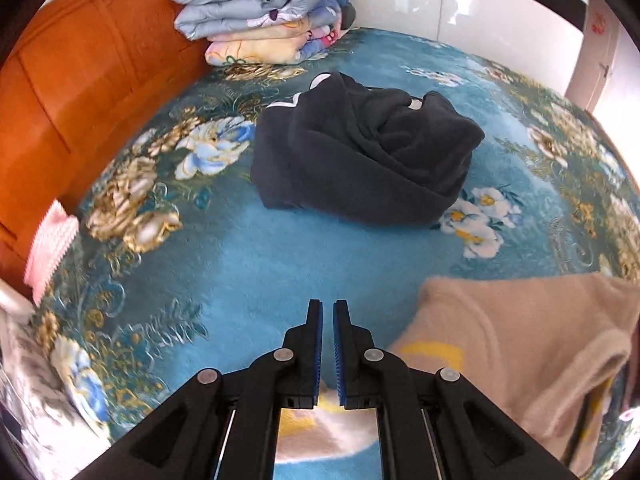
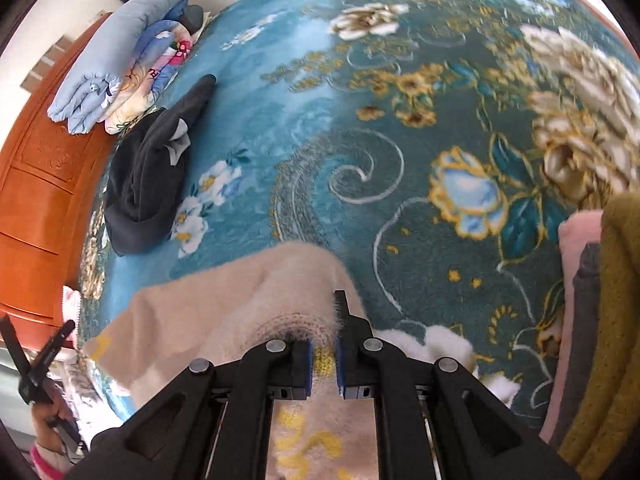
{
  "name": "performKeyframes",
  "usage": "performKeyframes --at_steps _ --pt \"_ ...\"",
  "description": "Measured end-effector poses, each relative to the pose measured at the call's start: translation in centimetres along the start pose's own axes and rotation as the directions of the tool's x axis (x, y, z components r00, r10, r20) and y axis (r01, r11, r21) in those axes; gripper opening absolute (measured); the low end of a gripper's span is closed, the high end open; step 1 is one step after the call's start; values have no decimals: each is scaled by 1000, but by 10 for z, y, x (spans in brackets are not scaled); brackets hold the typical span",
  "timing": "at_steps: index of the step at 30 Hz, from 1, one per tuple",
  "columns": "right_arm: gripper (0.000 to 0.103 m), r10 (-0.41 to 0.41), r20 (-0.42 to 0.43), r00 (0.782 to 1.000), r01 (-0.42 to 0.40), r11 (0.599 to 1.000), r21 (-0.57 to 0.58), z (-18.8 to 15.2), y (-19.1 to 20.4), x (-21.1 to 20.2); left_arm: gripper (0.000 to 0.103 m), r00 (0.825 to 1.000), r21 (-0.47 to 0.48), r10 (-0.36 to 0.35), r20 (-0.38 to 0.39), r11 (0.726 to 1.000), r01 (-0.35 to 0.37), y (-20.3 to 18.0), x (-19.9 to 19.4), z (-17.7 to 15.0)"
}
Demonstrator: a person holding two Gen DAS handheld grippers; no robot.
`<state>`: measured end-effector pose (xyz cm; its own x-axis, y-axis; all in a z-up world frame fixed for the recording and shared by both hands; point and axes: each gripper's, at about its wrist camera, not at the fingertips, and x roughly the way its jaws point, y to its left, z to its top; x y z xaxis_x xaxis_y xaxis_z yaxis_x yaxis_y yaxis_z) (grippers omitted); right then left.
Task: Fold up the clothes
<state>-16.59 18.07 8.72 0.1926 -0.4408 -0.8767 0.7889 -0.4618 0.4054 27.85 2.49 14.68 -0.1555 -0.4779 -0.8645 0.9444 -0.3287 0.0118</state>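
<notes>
A fuzzy beige sweater (image 2: 208, 308) with yellow knit markings lies on the floral blue bedspread (image 2: 400, 120). My right gripper (image 2: 324, 320) is shut on its edge, and the fabric drapes over the left finger and hides it. In the left wrist view the same sweater (image 1: 520, 340) lies to the right of my left gripper (image 1: 328, 306). That gripper is shut just above the bedspread (image 1: 260, 260), with nothing between its tips. A crumpled dark garment (image 1: 360, 152) sits further up the bed, and it shows at the left as the dark garment (image 2: 148, 176) in the right wrist view.
Folded quilts (image 1: 264, 12) are stacked against the orange wooden headboard (image 1: 80, 100). A pink knit piece (image 1: 52, 248) lies at the bed's left edge. A pile of clothes, mustard (image 2: 616, 320), pink and grey, sits on the right. A hand (image 2: 48, 416) shows at lower left.
</notes>
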Motion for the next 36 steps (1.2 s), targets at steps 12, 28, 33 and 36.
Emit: performKeyframes --at_steps 12,28,33,36 --pt "38 -1 150 989 12 997 -71 -36 1 -57 52 987 -272 -158 18 949 157 15 -37 -30" --pt "49 398 2 917 -395 910 127 -82 27 5 59 935 -354 -303 -182 908 226 -39 7 -55" --pt "49 409 21 912 -406 896 181 -79 30 18 59 935 -335 -296 -196 916 220 -56 19 -50" --pt "42 407 11 913 -400 892 210 -80 28 26 55 926 -360 -301 -228 910 207 -56 30 -50"
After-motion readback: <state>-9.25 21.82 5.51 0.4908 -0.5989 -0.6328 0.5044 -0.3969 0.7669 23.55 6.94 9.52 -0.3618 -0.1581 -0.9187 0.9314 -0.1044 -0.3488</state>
